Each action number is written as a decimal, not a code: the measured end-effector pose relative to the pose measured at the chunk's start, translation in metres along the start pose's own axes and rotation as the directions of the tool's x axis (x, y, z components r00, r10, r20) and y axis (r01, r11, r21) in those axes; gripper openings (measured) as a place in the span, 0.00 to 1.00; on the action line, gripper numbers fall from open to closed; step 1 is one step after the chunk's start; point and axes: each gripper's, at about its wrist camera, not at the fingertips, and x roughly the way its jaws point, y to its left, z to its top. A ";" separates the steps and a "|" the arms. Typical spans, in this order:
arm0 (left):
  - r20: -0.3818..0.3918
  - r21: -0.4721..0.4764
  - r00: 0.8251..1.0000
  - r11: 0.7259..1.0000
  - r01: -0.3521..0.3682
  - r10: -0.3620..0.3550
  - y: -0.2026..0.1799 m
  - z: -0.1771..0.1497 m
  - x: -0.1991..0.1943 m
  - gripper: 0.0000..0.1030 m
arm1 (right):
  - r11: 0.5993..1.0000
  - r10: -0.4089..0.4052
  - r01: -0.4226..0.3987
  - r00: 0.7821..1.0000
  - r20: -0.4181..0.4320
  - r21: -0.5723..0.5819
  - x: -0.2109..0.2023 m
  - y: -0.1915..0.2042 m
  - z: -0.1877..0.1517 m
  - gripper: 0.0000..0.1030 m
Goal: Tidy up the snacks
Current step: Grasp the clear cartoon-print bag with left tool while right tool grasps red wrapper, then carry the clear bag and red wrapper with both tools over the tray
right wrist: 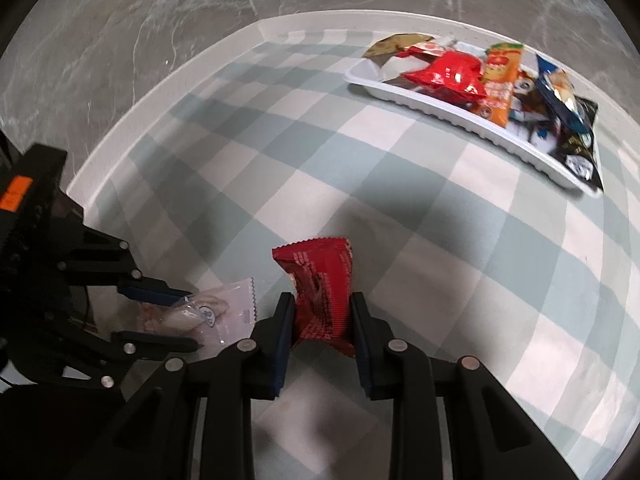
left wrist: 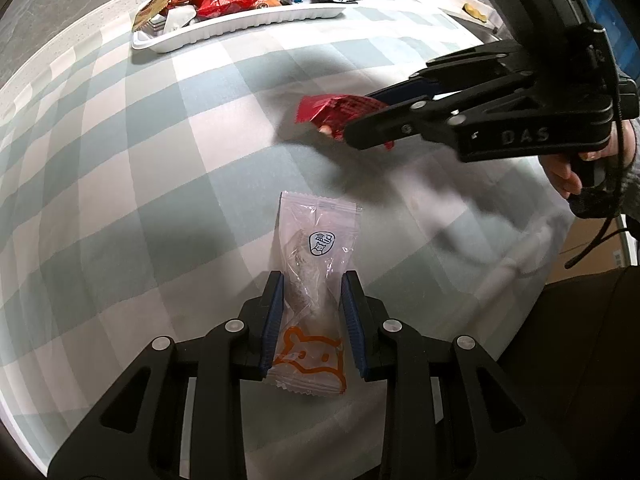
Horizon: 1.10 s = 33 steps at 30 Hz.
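Observation:
A clear snack packet (left wrist: 316,240) printed with an orange bear sits between the blue pads of my left gripper (left wrist: 312,276), which is shut on it just above the checked cloth. To the upper right, my right gripper (left wrist: 360,118) is shut on a red snack packet (left wrist: 324,110). In the right wrist view the red packet (right wrist: 320,272) stands upright, pinched by the right gripper (right wrist: 322,296). The left gripper (right wrist: 192,318) is at the lower left there, with the clear packet (right wrist: 228,308) in it. Both grippers point steeply down.
A white tray (left wrist: 224,30) heaped with several snack packs lies at the far side of the table; its rim (right wrist: 440,106) shows in the right wrist view. A small yellow item (left wrist: 474,12) lies far right. A hand (left wrist: 568,168) holds the right gripper. Grey marble floor lies beyond the table edge.

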 end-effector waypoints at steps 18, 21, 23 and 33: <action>0.067 -0.011 0.998 1.000 0.007 -0.006 0.018 0.054 -0.010 0.27 | 0.966 0.083 -0.115 0.986 0.143 0.232 -0.048 -0.051 0.019 0.28; 0.098 -0.022 0.995 1.000 0.007 -0.005 0.028 0.077 -0.016 0.27 | 0.959 0.082 -0.124 0.982 0.170 0.254 -0.055 -0.061 0.028 0.28; 0.113 -0.029 0.994 1.000 0.011 -0.008 0.034 0.091 -0.018 0.27 | 0.956 0.075 -0.125 0.979 0.190 0.267 -0.060 -0.069 0.036 0.28; 0.191 -0.096 0.981 0.995 0.033 -0.014 0.081 0.183 -0.018 0.27 | 0.941 0.020 -0.106 0.966 0.259 0.322 -0.062 -0.113 0.095 0.28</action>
